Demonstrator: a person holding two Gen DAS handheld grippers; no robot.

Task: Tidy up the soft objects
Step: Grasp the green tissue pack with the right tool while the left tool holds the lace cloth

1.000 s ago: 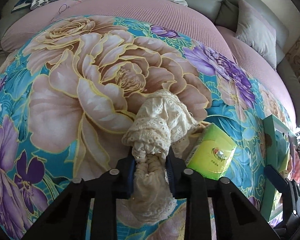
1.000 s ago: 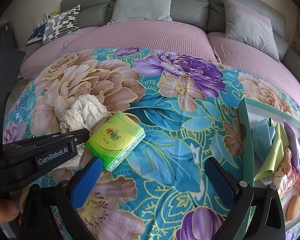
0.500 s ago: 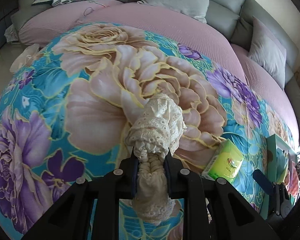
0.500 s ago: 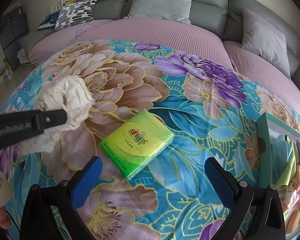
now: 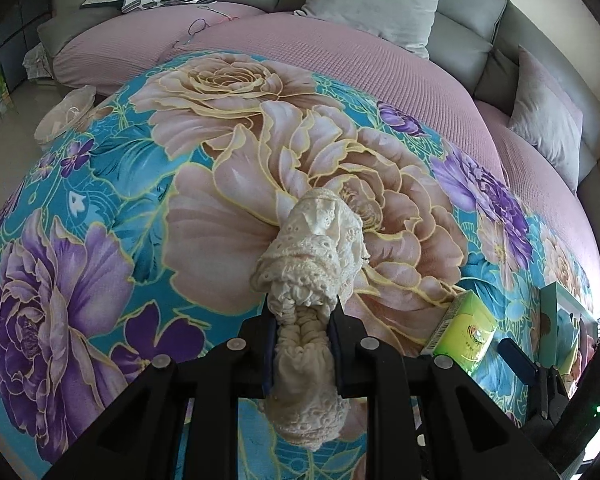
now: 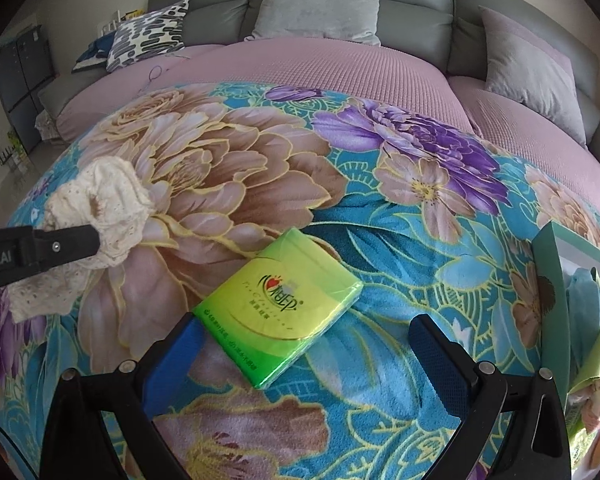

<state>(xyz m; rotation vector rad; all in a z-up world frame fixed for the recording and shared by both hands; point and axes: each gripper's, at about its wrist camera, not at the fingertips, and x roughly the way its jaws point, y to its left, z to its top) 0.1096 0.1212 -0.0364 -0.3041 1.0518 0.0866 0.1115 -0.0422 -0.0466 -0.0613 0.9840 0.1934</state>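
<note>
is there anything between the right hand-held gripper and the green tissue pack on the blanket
Nothing visible. The right hand-held gripper is open just above the green tissue pack, whose near corner already lies between the jaws, with only bare floral blanket around it.

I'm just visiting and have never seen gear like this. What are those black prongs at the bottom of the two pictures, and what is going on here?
They are hand-held grippers; a person carries one in each hand. Each picture comes from a camera on one gripper, looking along its fingers. The left gripper is shut on a cream lace scrunchie, lifted off the floral blanket. The right gripper is open, with a green tissue pack lying on the blanket between its fingers. At the right edge stands a green box with soft things in it.
</note>
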